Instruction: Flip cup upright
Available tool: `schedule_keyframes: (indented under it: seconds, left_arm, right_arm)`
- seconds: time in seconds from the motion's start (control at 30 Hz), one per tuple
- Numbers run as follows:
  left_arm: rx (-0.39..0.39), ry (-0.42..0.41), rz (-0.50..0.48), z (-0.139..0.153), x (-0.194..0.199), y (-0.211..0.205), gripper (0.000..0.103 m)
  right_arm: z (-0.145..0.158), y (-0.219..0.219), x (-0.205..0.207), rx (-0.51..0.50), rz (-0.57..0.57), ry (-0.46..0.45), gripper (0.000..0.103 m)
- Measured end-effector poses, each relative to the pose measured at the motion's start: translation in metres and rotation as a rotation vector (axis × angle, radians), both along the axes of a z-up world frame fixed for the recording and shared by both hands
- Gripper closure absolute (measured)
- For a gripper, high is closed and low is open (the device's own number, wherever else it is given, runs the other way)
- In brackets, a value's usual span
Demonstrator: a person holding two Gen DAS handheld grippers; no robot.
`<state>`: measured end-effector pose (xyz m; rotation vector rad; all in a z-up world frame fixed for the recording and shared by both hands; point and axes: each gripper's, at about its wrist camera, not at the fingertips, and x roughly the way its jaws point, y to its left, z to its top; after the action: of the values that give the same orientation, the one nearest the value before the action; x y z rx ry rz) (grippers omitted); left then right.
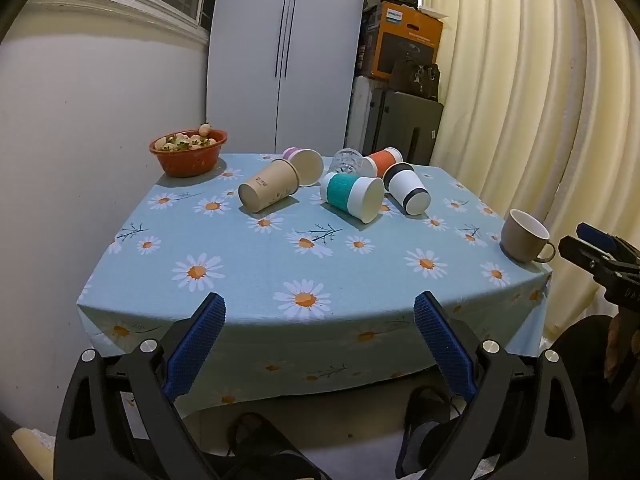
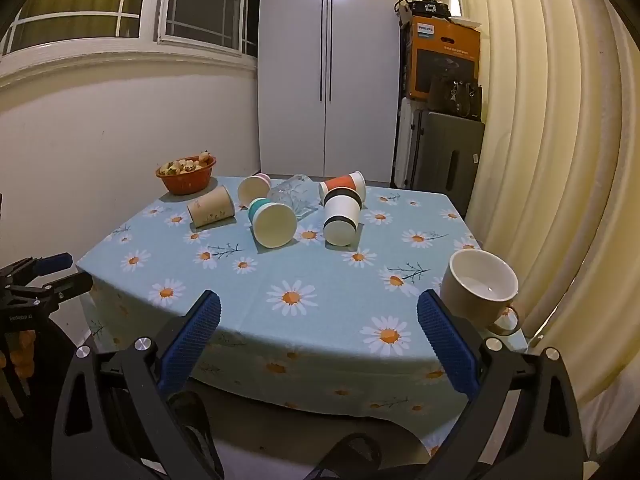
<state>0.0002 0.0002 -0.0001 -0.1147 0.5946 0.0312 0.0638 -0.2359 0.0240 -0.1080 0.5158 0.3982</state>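
Observation:
Several cups lie on their sides at the far middle of the table: a brown paper cup (image 1: 269, 191) (image 2: 211, 207), a teal-banded cup (image 1: 352, 196) (image 2: 272, 222), a black-banded white cup (image 1: 406, 188) (image 2: 341, 216), an orange-banded cup (image 1: 382, 160) (image 2: 344, 186), a pink-banded cup (image 1: 305, 165) (image 2: 254, 188) and a clear glass (image 1: 346, 161) (image 2: 294, 196). A beige mug (image 1: 524, 236) (image 2: 480, 286) stands upright at the near right corner. My left gripper (image 1: 320, 304) and right gripper (image 2: 319, 304) are open and empty, held off the near table edge.
The table (image 1: 240, 248) wears a blue daisy cloth. An orange bowl of fruit (image 1: 189, 151) (image 2: 186, 174) sits at the far left corner. A curtain (image 2: 560, 160) hangs close on the right. A cabinet and stacked boxes stand behind.

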Motion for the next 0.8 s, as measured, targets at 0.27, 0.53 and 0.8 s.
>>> schedule_keyframes:
  seconds: [0.27,0.53,0.8]
  left_arm:
    - [0.004,0.004,-0.004,-0.0017,0.0034,-0.0044,0.010]
    - [-0.008,0.001,-0.001,-0.0033,0.0018,0.0011,0.010]
    - [-0.013,-0.003,0.000,-0.0010,0.0002,0.0009,0.010]
  right_arm:
    - [-0.0019,0.0002,0.0018,-0.001,0.003,0.014,0.005]
    - [-0.0021,-0.0015,0.0014,-0.001,0.005,0.022,0.005]
    - [-0.0020,0.0002,0.0039,-0.005,0.007,0.028,0.005]
